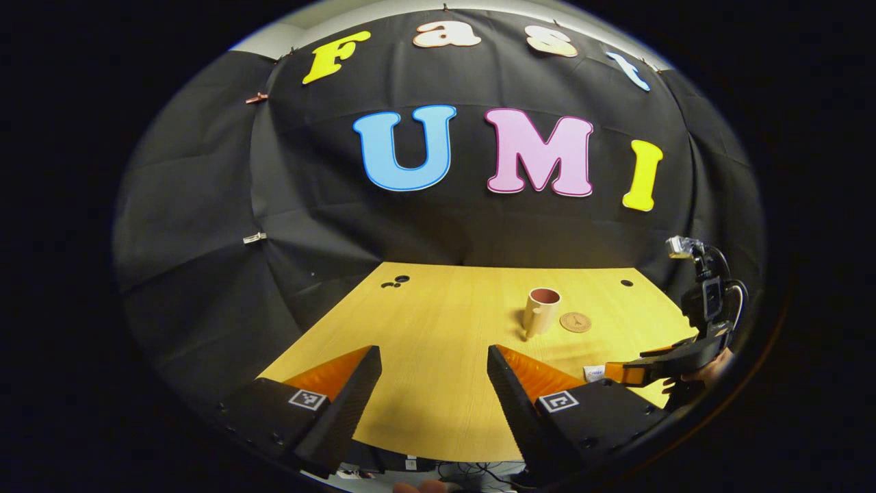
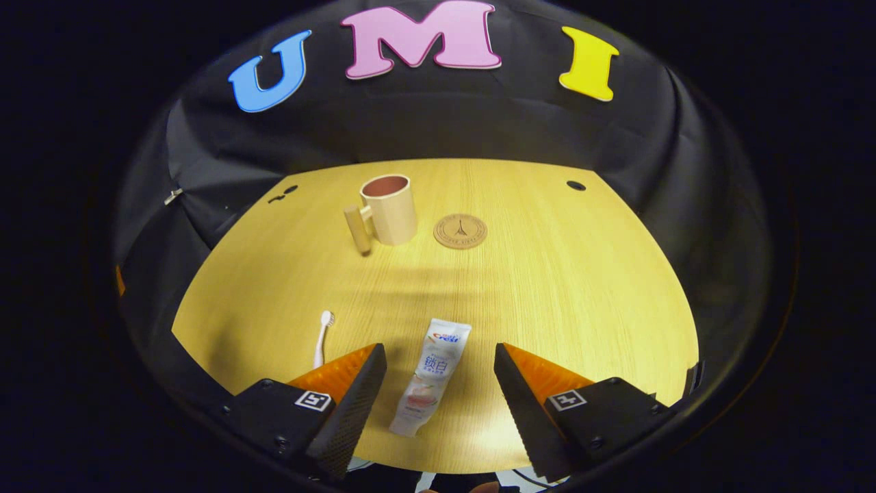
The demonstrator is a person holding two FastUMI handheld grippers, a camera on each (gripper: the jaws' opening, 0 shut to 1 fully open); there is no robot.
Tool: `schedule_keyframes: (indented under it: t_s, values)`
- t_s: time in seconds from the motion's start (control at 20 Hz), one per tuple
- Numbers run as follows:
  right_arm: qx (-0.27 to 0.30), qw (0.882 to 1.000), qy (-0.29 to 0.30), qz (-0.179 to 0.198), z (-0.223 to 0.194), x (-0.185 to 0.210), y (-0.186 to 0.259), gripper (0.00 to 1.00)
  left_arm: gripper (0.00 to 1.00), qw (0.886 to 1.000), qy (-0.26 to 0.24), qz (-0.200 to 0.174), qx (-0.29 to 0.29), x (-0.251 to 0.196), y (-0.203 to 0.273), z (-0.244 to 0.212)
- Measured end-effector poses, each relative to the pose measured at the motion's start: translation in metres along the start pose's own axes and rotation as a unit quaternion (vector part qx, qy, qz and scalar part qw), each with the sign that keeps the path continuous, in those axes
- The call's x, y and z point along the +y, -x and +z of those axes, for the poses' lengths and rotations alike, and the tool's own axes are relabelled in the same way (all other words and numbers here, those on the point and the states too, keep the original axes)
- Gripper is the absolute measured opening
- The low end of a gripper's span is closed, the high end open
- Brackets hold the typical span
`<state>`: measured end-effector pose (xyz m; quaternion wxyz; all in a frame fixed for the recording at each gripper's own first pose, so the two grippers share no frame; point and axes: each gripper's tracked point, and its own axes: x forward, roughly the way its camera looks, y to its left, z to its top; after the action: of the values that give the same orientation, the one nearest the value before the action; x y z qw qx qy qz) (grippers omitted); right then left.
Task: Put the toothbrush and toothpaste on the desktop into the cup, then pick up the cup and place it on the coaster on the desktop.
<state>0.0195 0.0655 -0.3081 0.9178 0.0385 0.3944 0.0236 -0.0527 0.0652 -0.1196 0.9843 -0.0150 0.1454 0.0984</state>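
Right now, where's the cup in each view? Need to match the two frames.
Left gripper view: cup stands upright right of centre, far down the desktop, handle toward the camera, coaster just to its right.
Right gripper view: cup upper centre-left, handle at its left.
Shared landmark: the round coaster right of the cup, apart from it.

Both views low over desk's near edge, wall-facing — sharing cup (image 1: 543,309) (image 2: 389,208), coaster (image 1: 575,322) (image 2: 460,231)

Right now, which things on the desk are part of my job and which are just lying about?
Job: toothpaste, toothbrush, cup, coaster.

Lying about: nothing loose; just the desk itself, with small holes near its back edge.
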Motion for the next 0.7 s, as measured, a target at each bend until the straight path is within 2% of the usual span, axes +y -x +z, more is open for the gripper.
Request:
schedule_keyframes:
  t_s: [0.15, 0.4, 0.7]
  values:
    - [0.04, 0.999, -0.009, -0.014, -0.018, -0.002, -0.019, 0.98, 0.96, 1.0, 0.006, 0.012, 0.01, 0.009, 0.002, -0.01]
    - [0.083, 0.996, -0.003, -0.013, -0.037, 0.004, -0.041, 0.98, 0.96, 0.999, 0.02, 0.021, 0.023, 0.016, 0.002, -0.022]
    - [0.118, 0.993, 0.001, -0.024, -0.048, 0.003, -0.057, 0.96, 0.96, 0.999, 0.026, 0.027, 0.031, 0.019, 0.0, -0.03]
